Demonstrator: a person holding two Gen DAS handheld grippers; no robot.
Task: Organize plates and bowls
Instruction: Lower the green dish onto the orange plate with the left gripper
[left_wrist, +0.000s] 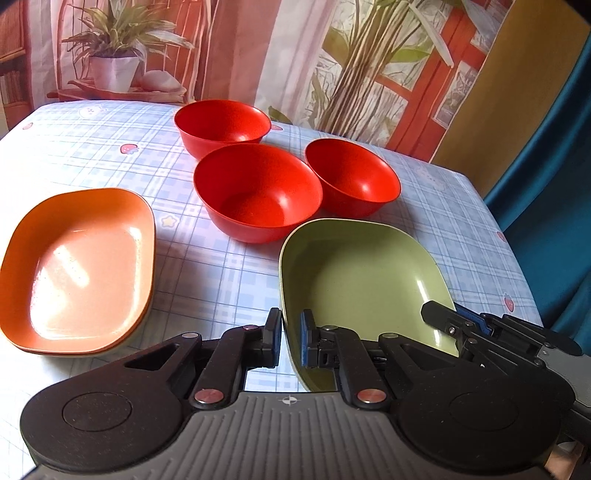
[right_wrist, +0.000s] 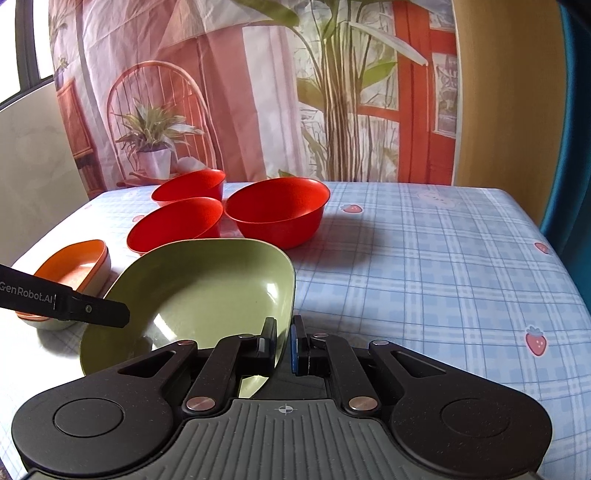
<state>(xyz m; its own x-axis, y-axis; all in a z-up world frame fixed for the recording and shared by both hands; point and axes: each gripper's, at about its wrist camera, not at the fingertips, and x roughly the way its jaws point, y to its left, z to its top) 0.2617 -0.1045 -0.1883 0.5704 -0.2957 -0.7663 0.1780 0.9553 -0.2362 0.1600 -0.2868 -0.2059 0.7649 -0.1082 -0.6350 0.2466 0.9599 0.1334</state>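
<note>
Green plate tilted above table, beside three red bowls, orange plates

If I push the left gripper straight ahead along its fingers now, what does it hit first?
The left gripper is already shut on the green plate's near rim, so the plate travels with it. Ahead, the plate's far edge would probably meet the nearest red bowl first, though depth is hard to judge.

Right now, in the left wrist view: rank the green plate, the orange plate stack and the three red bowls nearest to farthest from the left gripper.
1. Green plate: its rim is clamped in the left gripper, lower right.
2. Orange plate stack: on the left.
3. Middle red bowl: centre, behind the green plate.
4. Right red bowl: right of the middle one.
5. Back red bowl: farthest, by the backdrop.
</note>
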